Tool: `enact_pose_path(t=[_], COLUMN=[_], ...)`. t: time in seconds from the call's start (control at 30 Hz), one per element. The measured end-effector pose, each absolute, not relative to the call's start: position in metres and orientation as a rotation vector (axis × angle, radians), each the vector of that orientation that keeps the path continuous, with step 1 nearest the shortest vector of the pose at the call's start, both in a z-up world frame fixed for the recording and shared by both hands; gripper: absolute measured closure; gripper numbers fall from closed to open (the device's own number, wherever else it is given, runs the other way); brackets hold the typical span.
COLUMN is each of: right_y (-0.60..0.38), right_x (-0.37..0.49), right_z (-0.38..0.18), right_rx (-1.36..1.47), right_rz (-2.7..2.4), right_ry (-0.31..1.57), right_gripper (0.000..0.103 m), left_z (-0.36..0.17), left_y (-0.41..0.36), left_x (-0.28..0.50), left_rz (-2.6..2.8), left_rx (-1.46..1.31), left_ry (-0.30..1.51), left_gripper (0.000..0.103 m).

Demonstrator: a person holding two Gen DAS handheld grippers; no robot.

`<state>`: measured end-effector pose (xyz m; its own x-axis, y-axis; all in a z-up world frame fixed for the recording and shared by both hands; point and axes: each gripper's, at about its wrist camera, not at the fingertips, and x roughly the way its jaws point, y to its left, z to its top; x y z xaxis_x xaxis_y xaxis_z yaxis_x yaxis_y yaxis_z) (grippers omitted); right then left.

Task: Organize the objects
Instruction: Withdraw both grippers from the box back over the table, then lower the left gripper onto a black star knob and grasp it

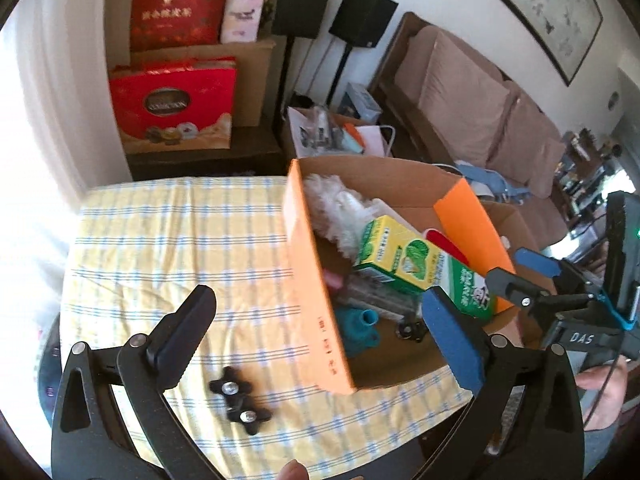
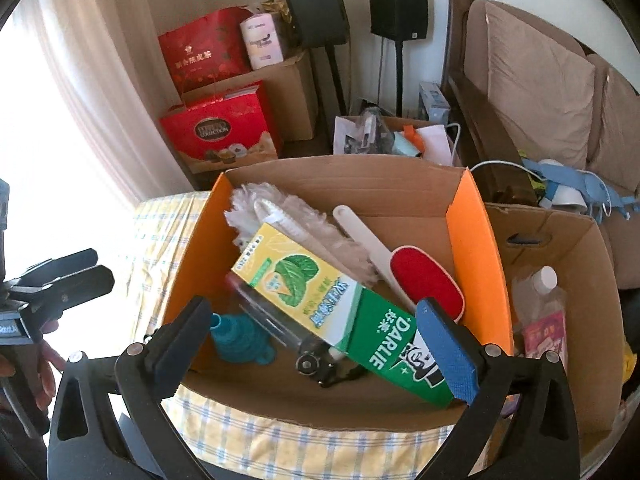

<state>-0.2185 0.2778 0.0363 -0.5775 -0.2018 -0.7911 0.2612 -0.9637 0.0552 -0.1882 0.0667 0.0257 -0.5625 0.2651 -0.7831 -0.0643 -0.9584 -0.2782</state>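
An orange-sided cardboard box [image 1: 316, 280] [image 2: 476, 248] stands on the checked tablecloth [image 1: 168, 240]. Inside lie a green and yellow Darlie toothpaste carton [image 2: 336, 304] [image 1: 404, 260], a white duster [image 2: 280, 216], a red lint brush [image 2: 424, 280], a teal funnel [image 2: 240, 336] and a small black knob [image 2: 308, 364]. Two black star knobs [image 1: 240, 400] lie on the cloth left of the box. My left gripper [image 1: 320, 320] is open and empty above them. My right gripper [image 2: 316, 344] is open and empty over the box's near edge; it also shows in the left wrist view [image 1: 516, 268].
A second cardboard box [image 2: 568, 280] with a bottle stands right of the orange one. Red gift bags [image 1: 176, 108], brown boxes and two black speakers [image 2: 316, 12] stand behind the table. A brown sofa [image 1: 480, 100] runs along the right.
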Motion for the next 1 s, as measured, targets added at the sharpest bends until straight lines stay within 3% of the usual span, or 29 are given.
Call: enact_pose_path(t=[0.53,1.0], right_y=[0.24,0.205], right_x=[-0.177,-0.139], right_z=[0.05,0.041], right_rx=[1.161,1.09], right_rz=[-2.648,-2.585], right_ry=[0.133,0.16], right_gripper=[0.0,0.0], left_z=[0.042,0.015], left_y=[0.042,0.021], left_x=[-0.139,-0.099], left_rz=[2.762,2.77], left_rx=[-1.257,-1.277], left_ry=[-0.228,-0.124], left_gripper=[0.0,0.0])
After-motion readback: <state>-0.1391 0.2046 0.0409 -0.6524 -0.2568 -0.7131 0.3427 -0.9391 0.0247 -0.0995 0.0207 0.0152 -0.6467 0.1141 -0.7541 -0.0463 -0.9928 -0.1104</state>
